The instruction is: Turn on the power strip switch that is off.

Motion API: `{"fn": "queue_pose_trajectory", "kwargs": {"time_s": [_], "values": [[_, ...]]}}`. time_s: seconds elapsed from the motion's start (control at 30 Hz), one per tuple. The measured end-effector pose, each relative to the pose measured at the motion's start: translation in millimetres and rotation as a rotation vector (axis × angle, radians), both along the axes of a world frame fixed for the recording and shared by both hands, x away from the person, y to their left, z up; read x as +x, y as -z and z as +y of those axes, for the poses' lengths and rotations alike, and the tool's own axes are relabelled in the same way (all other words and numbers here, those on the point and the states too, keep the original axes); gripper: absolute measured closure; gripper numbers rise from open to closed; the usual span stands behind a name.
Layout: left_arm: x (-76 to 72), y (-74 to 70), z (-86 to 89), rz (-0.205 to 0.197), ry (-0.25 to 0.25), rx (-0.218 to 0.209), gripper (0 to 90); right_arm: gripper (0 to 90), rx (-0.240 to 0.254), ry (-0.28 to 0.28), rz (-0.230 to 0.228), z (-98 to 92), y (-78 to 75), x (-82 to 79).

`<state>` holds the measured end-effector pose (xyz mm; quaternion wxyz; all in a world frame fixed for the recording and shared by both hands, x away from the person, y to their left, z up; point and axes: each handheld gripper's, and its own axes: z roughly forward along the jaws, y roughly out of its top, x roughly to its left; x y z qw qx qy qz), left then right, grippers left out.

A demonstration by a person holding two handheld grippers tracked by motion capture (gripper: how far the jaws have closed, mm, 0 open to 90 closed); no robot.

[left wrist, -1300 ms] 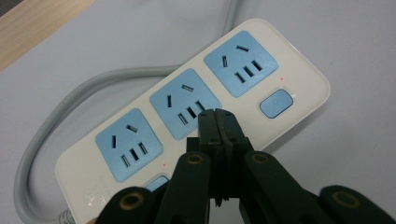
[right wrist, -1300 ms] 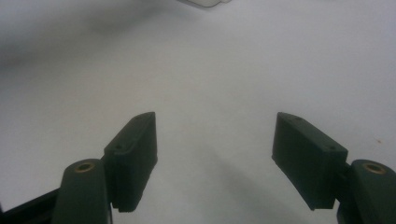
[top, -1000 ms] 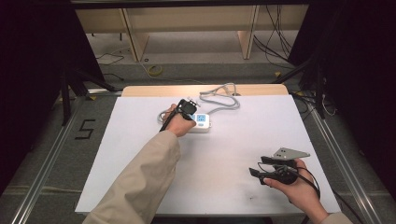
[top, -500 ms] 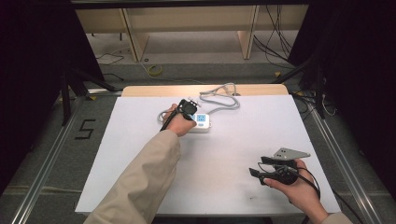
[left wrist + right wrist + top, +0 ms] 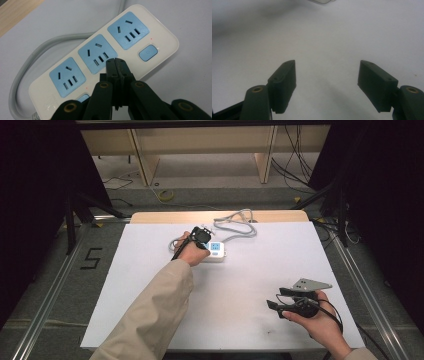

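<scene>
The left gripper (image 5: 116,62) has its jaws pressed fully together with nothing between them, tips poised over the white power strip (image 5: 160,32), just below the middle blue socket (image 5: 97,53) and beside the blue switch (image 5: 148,52). The right gripper (image 5: 327,85) rests well apart over the bare white bench (image 5: 240,285), jaws spread wide and empty.

White bench (image 5: 150,285) with a bare wooden strip (image 5: 150,216) along its far edge, carrying a white power strip (image 5: 216,252) with three blue sockets near the far middle, and its grey cord (image 5: 235,222) lying in loops beside it, out onto the wood.
</scene>
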<state>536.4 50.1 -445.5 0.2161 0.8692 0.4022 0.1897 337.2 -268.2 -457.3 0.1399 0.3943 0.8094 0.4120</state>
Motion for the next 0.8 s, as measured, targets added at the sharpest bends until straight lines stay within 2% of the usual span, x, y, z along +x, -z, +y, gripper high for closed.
{"fn": "queue_pose_trajectory", "kwargs": {"time_s": [0.17, 0.23, 0.37, 0.4, 0.43, 0.63, 0.8], "values": [[-0.7, -0.1, 0.2, -0.005, 0.009, 0.005, 90.0, 31.3, 0.002, 0.0, 0.0, -0.4, 0.0, 0.1], [-0.3, -0.8, 1.8, -0.006, -0.008, -0.016, 89.9, 31.3, 0.003, 0.002, 0.002, -0.4, 0.0, 0.0], [-1.1, -1.6, 5.0, 0.005, -0.019, -0.026, 89.5, 31.3, 0.003, 0.001, -0.002, -0.3, -0.1, 0.0], [-1.6, -1.8, 6.1, 0.002, -0.023, -0.031, 88.5, 31.3, 0.003, 0.001, -0.002, -0.3, -0.1, 0.0], [-2.4, -2.2, 7.4, -0.002, -0.028, -0.043, 83.2, 31.3, 0.003, 0.003, 0.001, -0.2, -0.2, -0.1], [-9.0, -15.1, 17.2, -0.032, -0.029, -0.094, 77.7, 31.3, 0.0, 0.001, 0.001, 0.1, 0.1, 0.1], [-17.8, -27.1, 25.2, -0.048, -0.028, -0.133, 66.7, 31.3, -0.001, 0.002, 0.002, 0.3, 0.2, 0.2]]}}
